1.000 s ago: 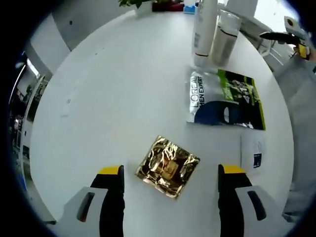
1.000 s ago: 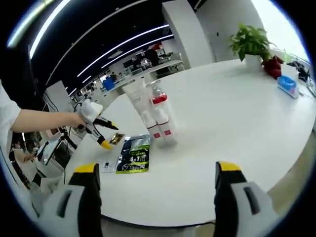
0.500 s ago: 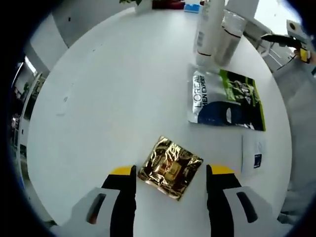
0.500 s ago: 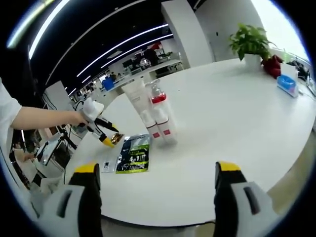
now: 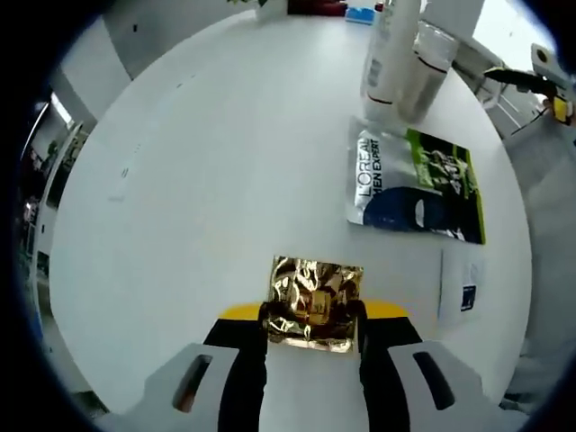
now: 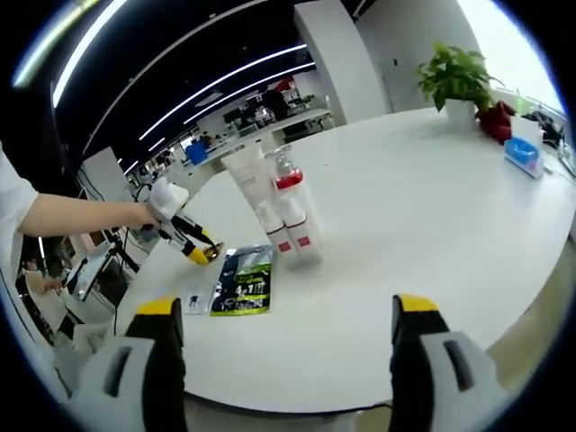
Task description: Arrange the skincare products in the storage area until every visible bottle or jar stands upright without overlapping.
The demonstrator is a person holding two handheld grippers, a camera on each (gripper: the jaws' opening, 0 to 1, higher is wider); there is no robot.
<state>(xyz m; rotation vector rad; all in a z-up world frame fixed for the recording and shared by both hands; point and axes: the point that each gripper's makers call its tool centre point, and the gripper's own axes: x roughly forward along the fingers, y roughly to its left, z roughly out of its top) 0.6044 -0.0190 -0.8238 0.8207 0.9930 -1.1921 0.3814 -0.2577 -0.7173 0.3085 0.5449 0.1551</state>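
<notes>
Now clamped by the left claw (image 5: 310,313) at lower centre of the left gripper view: gold foil sachet (image 5: 313,301), crinkled and shiny, pinched at both side edges, flat on the white surface (image 5: 207,162). Probably gripped for shifting clear of the green-and-black sachet (image 5: 416,184) at right. Further up, at upper right, standing close together: white tube (image 5: 389,49) and clear bottle (image 5: 425,63). Right claw (image 6: 283,337) wide open, holding nothing, well apart from the bottles.

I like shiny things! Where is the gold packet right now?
In the left gripper view the gold packet lies on the white table, pinched between the left gripper's jaws, with the green and black sachet beyond it to the right.
</notes>
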